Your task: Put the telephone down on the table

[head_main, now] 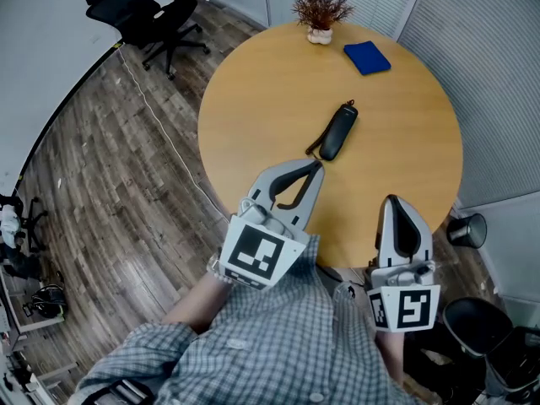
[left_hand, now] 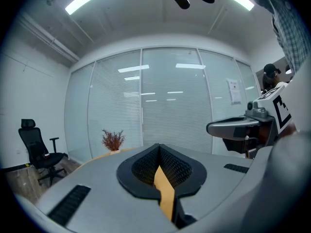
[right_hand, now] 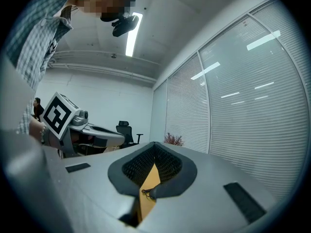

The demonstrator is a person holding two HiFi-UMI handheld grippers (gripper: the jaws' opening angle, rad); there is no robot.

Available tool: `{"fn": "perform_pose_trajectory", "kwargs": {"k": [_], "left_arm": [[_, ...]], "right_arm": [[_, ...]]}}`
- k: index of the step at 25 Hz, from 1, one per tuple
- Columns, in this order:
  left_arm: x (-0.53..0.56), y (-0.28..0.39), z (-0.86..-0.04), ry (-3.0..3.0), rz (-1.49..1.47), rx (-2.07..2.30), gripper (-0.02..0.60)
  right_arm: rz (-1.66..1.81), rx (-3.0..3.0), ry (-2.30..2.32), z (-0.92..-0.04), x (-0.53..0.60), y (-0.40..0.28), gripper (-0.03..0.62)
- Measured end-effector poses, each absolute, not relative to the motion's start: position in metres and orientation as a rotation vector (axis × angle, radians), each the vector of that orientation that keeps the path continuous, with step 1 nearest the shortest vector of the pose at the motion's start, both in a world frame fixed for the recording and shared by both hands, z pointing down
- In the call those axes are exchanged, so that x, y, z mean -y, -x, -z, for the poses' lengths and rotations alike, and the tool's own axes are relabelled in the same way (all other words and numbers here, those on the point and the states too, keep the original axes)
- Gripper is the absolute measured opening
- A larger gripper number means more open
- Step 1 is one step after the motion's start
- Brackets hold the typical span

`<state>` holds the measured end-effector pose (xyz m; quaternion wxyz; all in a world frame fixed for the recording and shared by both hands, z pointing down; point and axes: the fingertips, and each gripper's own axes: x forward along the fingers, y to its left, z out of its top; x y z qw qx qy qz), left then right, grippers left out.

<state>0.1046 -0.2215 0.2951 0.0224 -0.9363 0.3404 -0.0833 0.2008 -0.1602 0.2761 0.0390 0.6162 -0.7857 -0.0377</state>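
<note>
The phone (head_main: 339,131) lay flat on the round tabletop (head_main: 253,99), a little past its middle and well inside every edge. It was slanted, with its short cord loop at the nearer end. Neither tool held it. The left tool (head_main: 317,167) pointed up at that cord end with its tip close by, though the head view did not show whether they touched. Its jaws were closed together with nothing between them, and only a thin strip of tabletop showed through the gap. The right tool (head_main: 391,199) sat apart to the right, over the near rim. Its jaws were likewise drawn together and empty. The tabletop was plain pale wood. It carried three things: the one phone, one small potted dry plant (head_main: 321,8) at the far rim, and one flat blue pad (head_main: 367,57) just right of the plant. Wide bare wood lay to the phone's left, right and front. The floor (head_main: 101,192) was grey-brown planks, and one thin pale cable (head_main: 164,133) ran across it beside the table. One black office chair (head_main: 139,11) stood at the far left, well clear. Glass walls with blinds closed the far and right sides, and the right-hand one ran close behind the rim. A white wall curved along the left.
</note>
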Motion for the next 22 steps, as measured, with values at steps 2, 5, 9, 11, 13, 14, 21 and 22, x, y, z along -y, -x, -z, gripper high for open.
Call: {"fn": "perform_pose_trajectory", "kwargs": {"k": [2,5,9,11,13,14,21,22], "left_arm": [[0.2188,-0.1052,-0.2952,2.903,0.258,-1.053,0.008],[0.2213,-0.1062,-0.2969,2.91,0.261,-1.052,0.008],[0.2247,-0.1097,-0.2994,2.912,0.255,-1.06,0.008],[0.2219,-0.1101,-0.2987,2.912,0.25,-1.058,0.008],[0.2187,-0.1082,-0.2974,2.911,0.248,-1.052,0.008],[0.2182,-0.1068,-0.2969,2.912,0.248,-1.05,0.008],[0.2203,-0.1029,-0.2969,2.924,0.241,-1.058,0.008],[0.221,-0.1032,-0.2965,2.927,0.239,-1.059,0.008]], "right_arm": [[0.108,2.407,-1.889,-0.2777,0.158,-0.2,0.006],[0.096,2.406,-1.889,-0.2808,0.1619,-0.2,0.006],[0.092,2.405,-1.894,-0.2849,0.1661,-0.2043,0.006],[0.089,2.402,-1.898,-0.2852,0.1634,-0.2043,0.006],[0.085,2.4,-1.901,-0.2848,0.1612,-0.2018,0.006],[0.084,2.399,-1.901,-0.2841,0.1609,-0.2,0.006],[0.08,2.393,-1.9,-0.2827,0.1598,-0.1976,0.006],[0.078,2.395,-1.9,-0.2824,0.1601,-0.1978,0.006]]}}
